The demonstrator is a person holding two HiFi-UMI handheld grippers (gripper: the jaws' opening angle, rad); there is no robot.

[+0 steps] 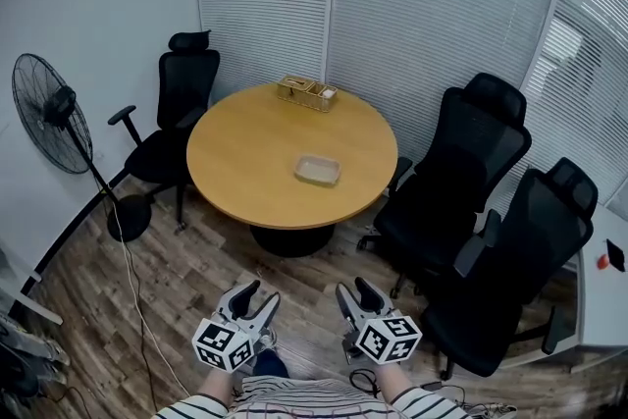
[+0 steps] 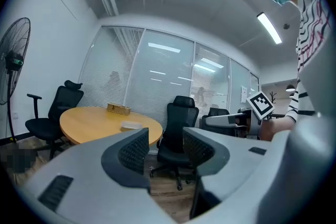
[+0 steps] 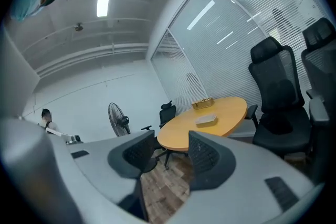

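Both grippers hang low in front of me above the wooden floor, well short of the round wooden table. My left gripper is open with nothing between its jaws; its own view shows it aimed at the table and a black chair. My right gripper is open and empty too, and in its own view it points toward the table. On the table lie a shallow pale tray near the middle and a tan box at the far edge.
Black office chairs stand round the table: one at the far left, two at the right. A standing fan is at the left with a cable on the floor. Glass walls with blinds close the back.
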